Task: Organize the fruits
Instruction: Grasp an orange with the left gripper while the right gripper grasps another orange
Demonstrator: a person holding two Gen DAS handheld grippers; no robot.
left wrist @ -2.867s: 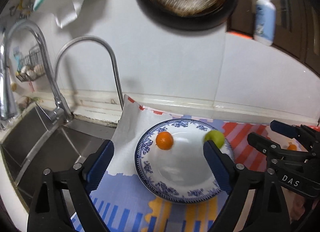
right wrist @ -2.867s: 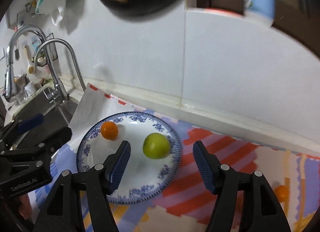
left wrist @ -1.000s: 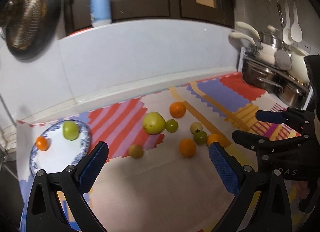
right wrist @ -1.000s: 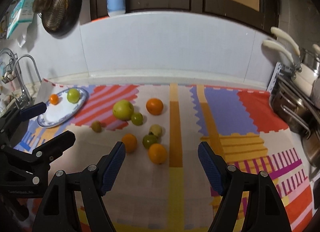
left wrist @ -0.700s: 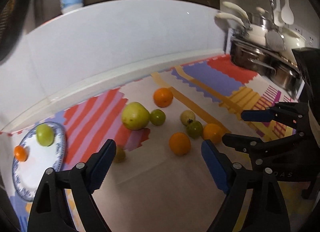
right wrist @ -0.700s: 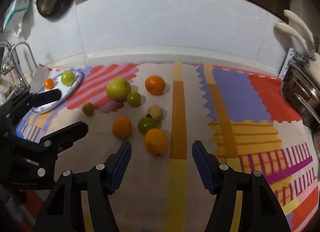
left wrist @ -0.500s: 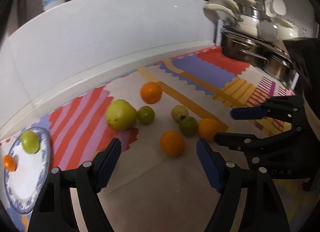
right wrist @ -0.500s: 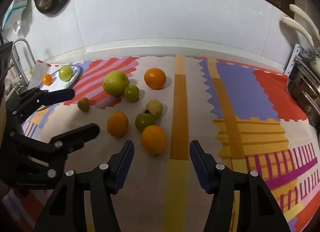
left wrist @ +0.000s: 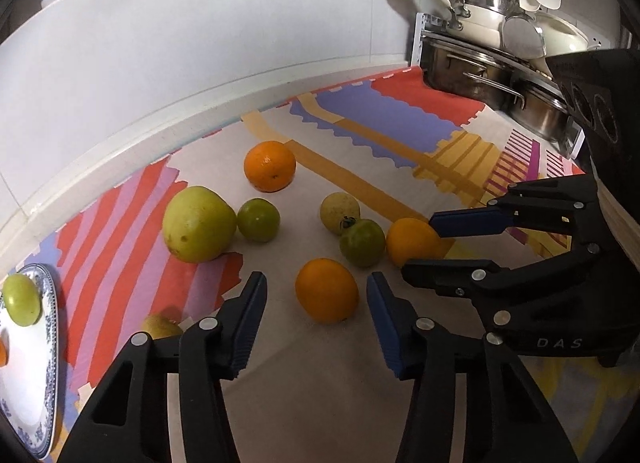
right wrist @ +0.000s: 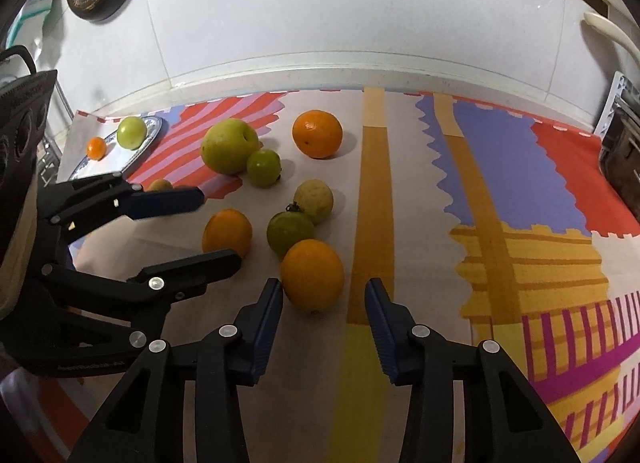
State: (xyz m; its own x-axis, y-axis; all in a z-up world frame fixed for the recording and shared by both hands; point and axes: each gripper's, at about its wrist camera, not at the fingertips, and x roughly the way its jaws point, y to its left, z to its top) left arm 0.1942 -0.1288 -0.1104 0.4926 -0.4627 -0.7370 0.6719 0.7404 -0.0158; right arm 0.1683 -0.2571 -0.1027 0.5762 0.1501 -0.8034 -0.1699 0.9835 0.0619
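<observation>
Both grippers were low over the tabletop (right wrist: 400, 223), which was covered with a colourful patterned mat (right wrist: 540, 191). The left gripper (left wrist: 316, 319) had its jaws spread wide, and one orange (left wrist: 327, 289) lay on the mat just ahead, between the two blue pads (left wrist: 250, 319), without touching them as far as I could see. The right gripper (right wrist: 324, 323) was also spread wide, and a second orange (right wrist: 312, 274) lay just in front of its jaws; the left pad (right wrist: 266, 327) was very near this fruit, but I cannot tell if it touched it.

The other fruits lay close together in the middle of the mat. A dark green tomato (right wrist: 290, 232) with a small stem sat just behind the second orange, and a pale yellow fruit (right wrist: 314, 199) touched it from behind. Farther back was a big yellow-green pear-like fruit (right wrist: 229, 146) with a small green fruit (right wrist: 263, 167) beside it, and a third orange (right wrist: 317, 134) stood apart near the white wall (right wrist: 360, 3). A small brownish fruit (left wrist: 160, 327) was partly hidden behind the left gripper's finger.

At the far left a blue-and-white plate (right wrist: 154, 131) held a green fruit (right wrist: 131, 132) and a tiny orange one (right wrist: 96, 147). Steel pots (left wrist: 472, 71) stood at the right end of the tabletop.
</observation>
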